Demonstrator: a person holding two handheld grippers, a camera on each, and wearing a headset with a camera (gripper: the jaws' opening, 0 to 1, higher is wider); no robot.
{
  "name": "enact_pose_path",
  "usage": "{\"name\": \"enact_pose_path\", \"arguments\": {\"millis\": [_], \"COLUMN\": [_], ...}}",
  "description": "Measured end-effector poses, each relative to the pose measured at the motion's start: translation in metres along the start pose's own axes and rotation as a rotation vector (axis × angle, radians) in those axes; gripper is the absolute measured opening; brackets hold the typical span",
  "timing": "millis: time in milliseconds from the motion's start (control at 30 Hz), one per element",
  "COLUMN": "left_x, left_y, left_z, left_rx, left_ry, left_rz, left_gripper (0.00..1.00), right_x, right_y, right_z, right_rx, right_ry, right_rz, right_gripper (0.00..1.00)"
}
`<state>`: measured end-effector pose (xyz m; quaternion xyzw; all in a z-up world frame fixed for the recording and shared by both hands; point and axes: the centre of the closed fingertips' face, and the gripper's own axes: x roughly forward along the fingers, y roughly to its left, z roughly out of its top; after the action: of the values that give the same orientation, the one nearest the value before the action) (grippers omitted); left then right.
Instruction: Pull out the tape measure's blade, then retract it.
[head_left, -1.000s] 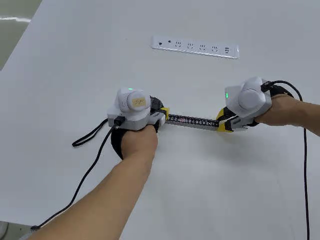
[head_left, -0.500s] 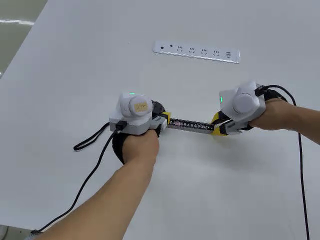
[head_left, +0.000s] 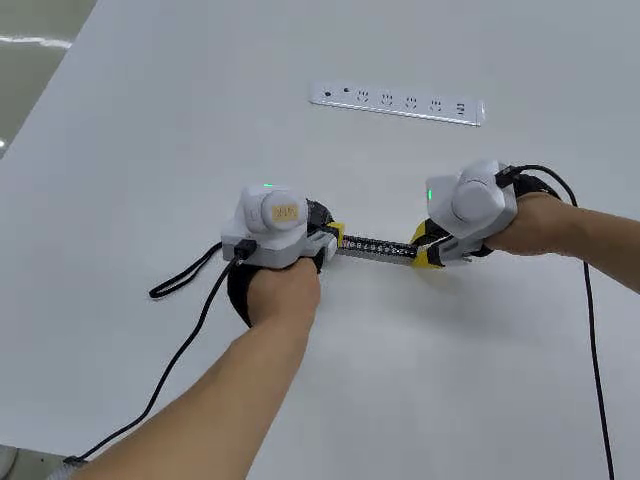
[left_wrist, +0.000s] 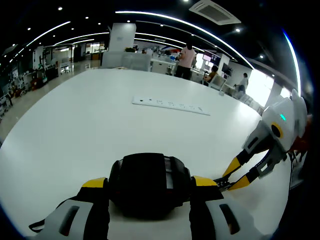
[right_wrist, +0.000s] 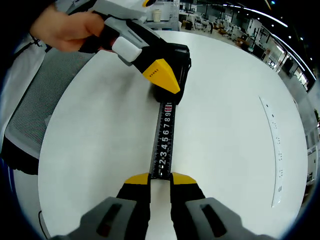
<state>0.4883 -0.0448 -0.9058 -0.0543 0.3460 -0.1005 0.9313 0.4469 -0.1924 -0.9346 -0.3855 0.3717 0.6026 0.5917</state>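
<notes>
The bench (head_left: 140, 130) is a wide, plain white top with a matt finish. Its left edge runs along a strip of pale green floor (head_left: 30, 60). In the left gripper view the room behind it is a big open office with dark ceiling panels, long curved light strips, rows of desks and several people standing past the far edge.

One tape measure is out, near the middle of the bench. Its black case (left_wrist: 149, 185) sits clenched between the yellow-tipped left tongs (head_left: 326, 241). One blade (right_wrist: 164, 142), black with white numerals and a red mark next to the case, runs out of the case in a short straight stretch just above the surface. Its free end is pinched in the right tongs (right_wrist: 161, 179), whose two jaws stand close together on it. Two tongs in all, each held in a bare hand, and both are gripping.

One white power strip (head_left: 397, 103) with a row of sockets lies flat toward the far edge, well apart from the tape measure. Two black cables trail off: one (head_left: 185, 340) from the left tongs toward the near edge, one (head_left: 590, 330) from the right tongs along the forearm. One black strap (head_left: 185, 272) lies looped on the bench just left of the left hand (head_left: 283, 290).
</notes>
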Motion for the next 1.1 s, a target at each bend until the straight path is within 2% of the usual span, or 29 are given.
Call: {"name": "enact_pose_path", "arguments": {"millis": [300, 1100], "left_x": [0.000, -0.001], "left_y": [0.000, -0.001], "left_z": [-0.001, -0.001], "left_rx": [0.000, 0.003], "left_ry": [0.000, 0.000], "left_rz": [-0.001, -0.004], "left_gripper": [0.62, 0.62], "right_x": [0.005, 0.017], "right_y": [0.000, -0.003], "right_z": [0.015, 0.039], "right_rx": [0.000, 0.001], "right_ry": [-0.012, -0.037], "right_rz": [0.003, 0.003], "right_gripper": [0.13, 0.13]}}
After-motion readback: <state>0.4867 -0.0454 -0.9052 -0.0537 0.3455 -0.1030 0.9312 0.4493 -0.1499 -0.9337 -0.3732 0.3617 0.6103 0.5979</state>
